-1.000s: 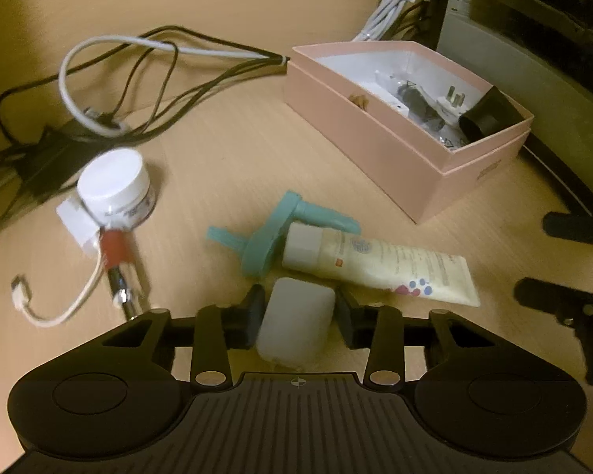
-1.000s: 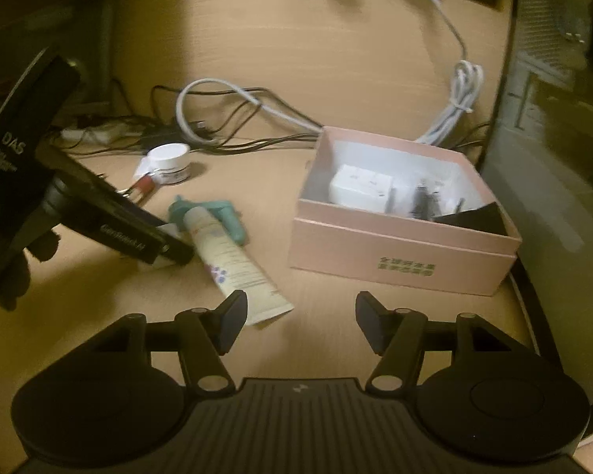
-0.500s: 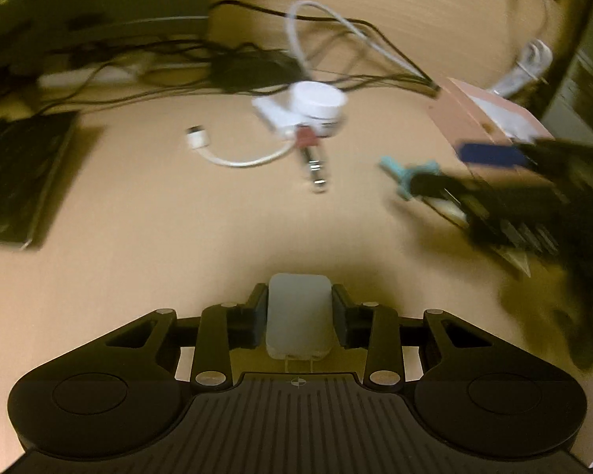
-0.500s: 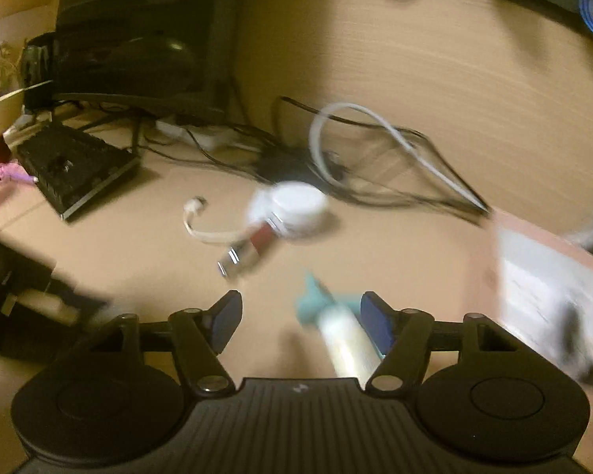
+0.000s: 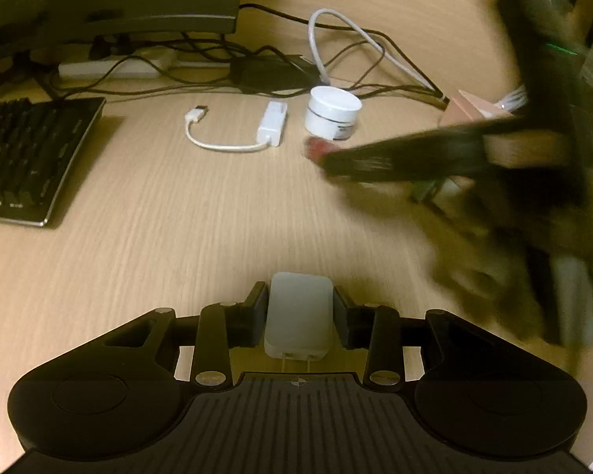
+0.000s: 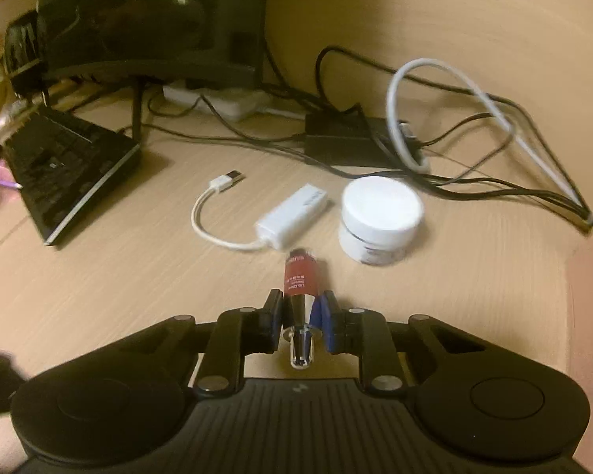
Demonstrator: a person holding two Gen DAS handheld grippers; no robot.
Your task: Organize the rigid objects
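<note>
The left gripper (image 5: pixel 299 314) is clamped on a white charger block (image 5: pixel 299 318), held above the desk (image 5: pixel 178 213). The right gripper (image 6: pixel 301 322) has closed on a red lip-gloss tube (image 6: pixel 299 276) (clear cap toward the camera). Just ahead of it sit a white jar (image 6: pixel 380 219) and USB adapter (image 6: pixel 290 217).

A pale, rounded white block (image 5: pixel 299 318) with two thin prongs at its near end sits clamped between the left gripper's fingers (image 5: pixel 257 316), held above the worktop (image 5: pixel 178 217). A slim tube with a dark red labelled body and a clear, shiny cap end (image 6: pixel 299 292) lies lengthwise between the right gripper's fingers (image 6: pixel 273 322), red end pointing away. Beyond it a squat white jar (image 6: pixel 380 220) stands upright on the worktop, with a white USB adapter (image 6: pixel 290 215) and its short looped cable lying flat just to the jar's left.
</note>
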